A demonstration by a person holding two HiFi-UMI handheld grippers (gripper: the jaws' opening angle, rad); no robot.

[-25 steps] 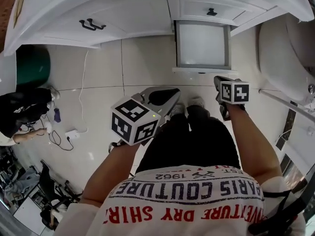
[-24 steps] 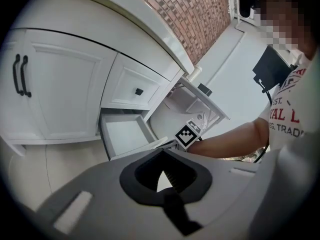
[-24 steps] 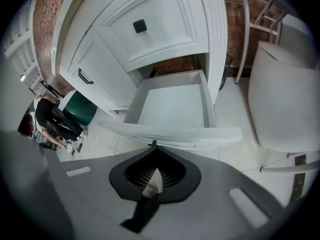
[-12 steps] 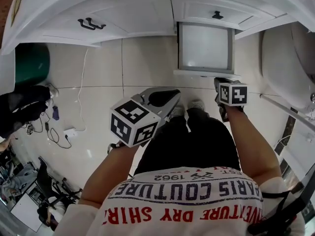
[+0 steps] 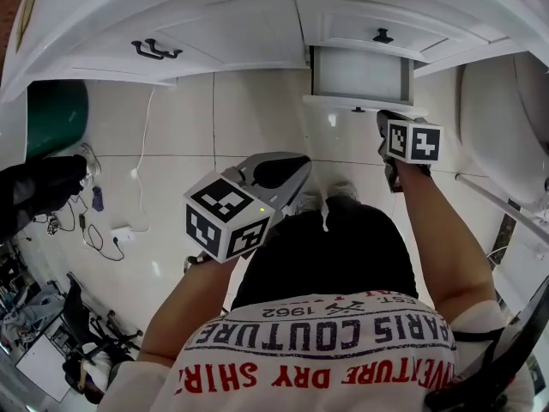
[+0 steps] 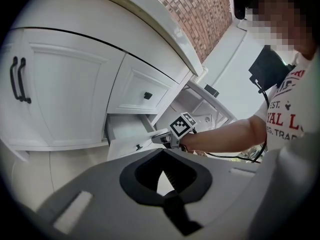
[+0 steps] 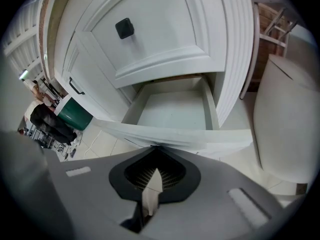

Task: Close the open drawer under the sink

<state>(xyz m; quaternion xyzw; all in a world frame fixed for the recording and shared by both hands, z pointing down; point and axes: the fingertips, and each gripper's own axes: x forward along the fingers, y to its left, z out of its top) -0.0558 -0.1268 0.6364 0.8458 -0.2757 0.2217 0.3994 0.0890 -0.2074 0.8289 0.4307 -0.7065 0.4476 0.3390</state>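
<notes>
The white drawer [image 5: 360,74] under the sink stands partly open and is empty inside [image 7: 172,111]. My right gripper [image 5: 383,117] is shut, and its tips [image 7: 152,148] rest against the drawer's front panel [image 7: 165,133], just right of the small dark knob [image 5: 353,109]. The knob is not between the jaws. My left gripper [image 5: 296,166] hangs lower and to the left over the tiled floor, shut with nothing in it [image 6: 161,153]. In the left gripper view the drawer [image 6: 127,129] and the right gripper [image 6: 172,134] at its front show together.
Above the open drawer is a shut drawer with a black knob [image 5: 383,35]. Cabinet doors with black handles [image 5: 154,50] lie to the left. A white toilet [image 5: 502,110] stands close on the right. A green bin [image 5: 53,114] and floor cables [image 5: 111,230] are at left.
The drawer has slid well back into the cabinet, showing much less of its inside. My right gripper has moved forward with its front panel. The left gripper has barely shifted.
</notes>
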